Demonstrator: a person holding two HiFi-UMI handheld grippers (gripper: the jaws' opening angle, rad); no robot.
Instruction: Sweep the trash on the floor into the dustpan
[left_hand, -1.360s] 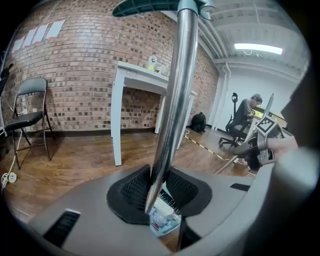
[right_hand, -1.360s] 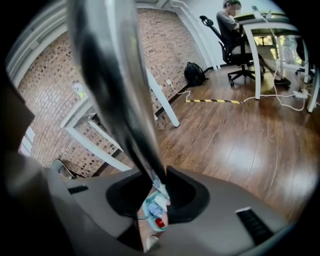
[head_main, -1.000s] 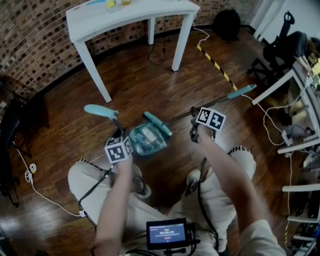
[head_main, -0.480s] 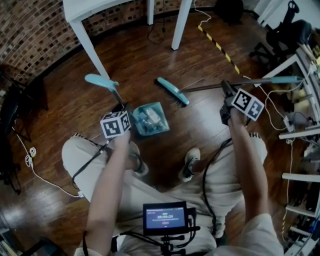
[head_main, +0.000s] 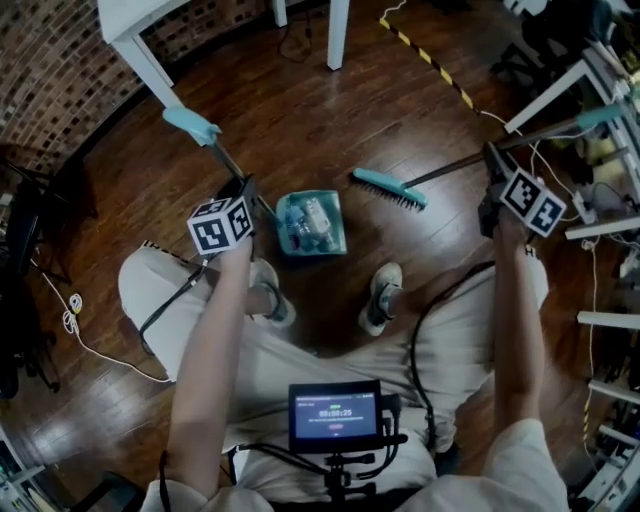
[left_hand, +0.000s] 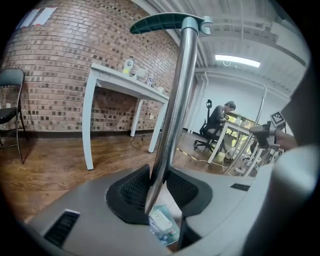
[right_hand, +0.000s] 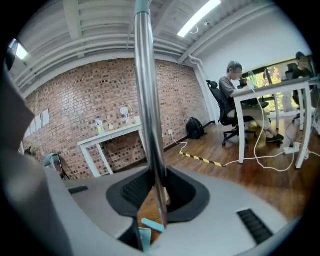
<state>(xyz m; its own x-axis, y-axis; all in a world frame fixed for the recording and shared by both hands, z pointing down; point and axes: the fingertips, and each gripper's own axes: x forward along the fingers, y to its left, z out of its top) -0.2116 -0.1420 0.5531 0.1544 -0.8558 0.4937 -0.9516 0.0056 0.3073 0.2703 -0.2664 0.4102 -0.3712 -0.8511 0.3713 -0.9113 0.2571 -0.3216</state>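
On the dark wooden floor (head_main: 300, 110), just ahead of the person's shoes (head_main: 382, 297), the teal dustpan (head_main: 310, 250) holds the trash (head_main: 316, 218), its long metal handle (head_main: 232, 165) slanting up and away to the left, toward the floor's brick-wall edge, and ending in a teal grip (head_main: 190, 125) near the white table's leg (head_main: 150, 70). The left gripper (head_main: 243, 190) is clamped on that handle (left_hand: 170, 115) partway up, pads pressed to the metal. Beside the dustpan, to the right and apart from it, the broom (head_main: 388, 188) lies with its long axis running right and away toward the desks at the floor's right edge, bristles turned toward the person. The right gripper (head_main: 492, 165) is clenched on the broom's pole (right_hand: 147, 100). Whether dustpan and broom head rest on the boards or hang just above them cannot be told, and the marker cubes cover both sets of jaws in the head view. The pole's far end is partly lost among the desk frames. Both bare forearms stretch forward, the left near the middle, the right flung wide to the right, above a small screen (head_main: 335, 415) at the person's waist.
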